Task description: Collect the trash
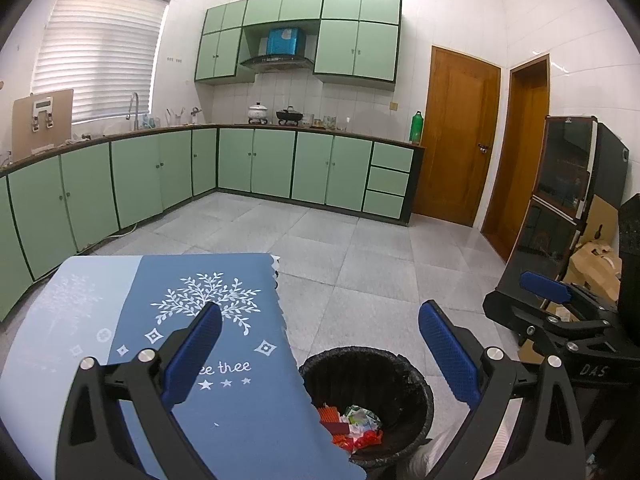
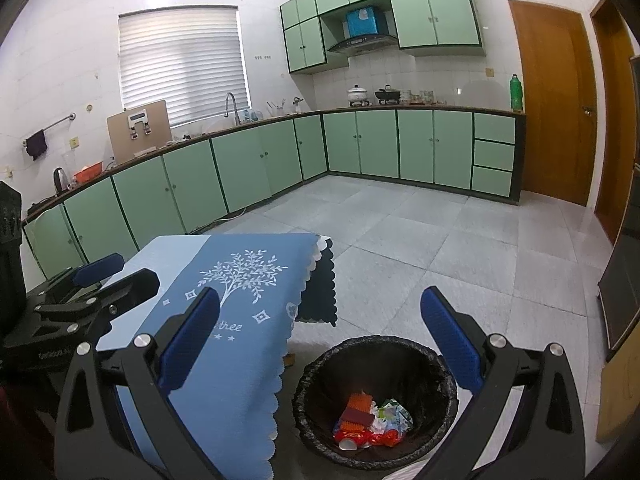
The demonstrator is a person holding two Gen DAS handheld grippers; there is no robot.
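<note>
My left tongs are spread wide, nothing between the 2 blue pads; 1 pad hangs over the desk, the other over the floor past the bin. Under the left pad is the desk, covered w/ a blue cloth printed w/ a white tree and the letters "thee"; its scalloped edge hangs off the right side. Just right of that edge, on the floor, stands the trash bin, round, black liner over the rim. The trash lies at the bottom: red and orange wrappers, a white-green crumpled pack. In the left cam the cloth edge covers part of the bin's left rim. Far right in that view my right tongs show from the side; only 1 blue pad is clear there.

From the right cam, my right tongs are also wide apart, empty, w/ the bin low between the pads. Left tongs sit at the left edge over the desk.

Behind: green cabinets, grey tiled floor, wooden door on the right.
</note>
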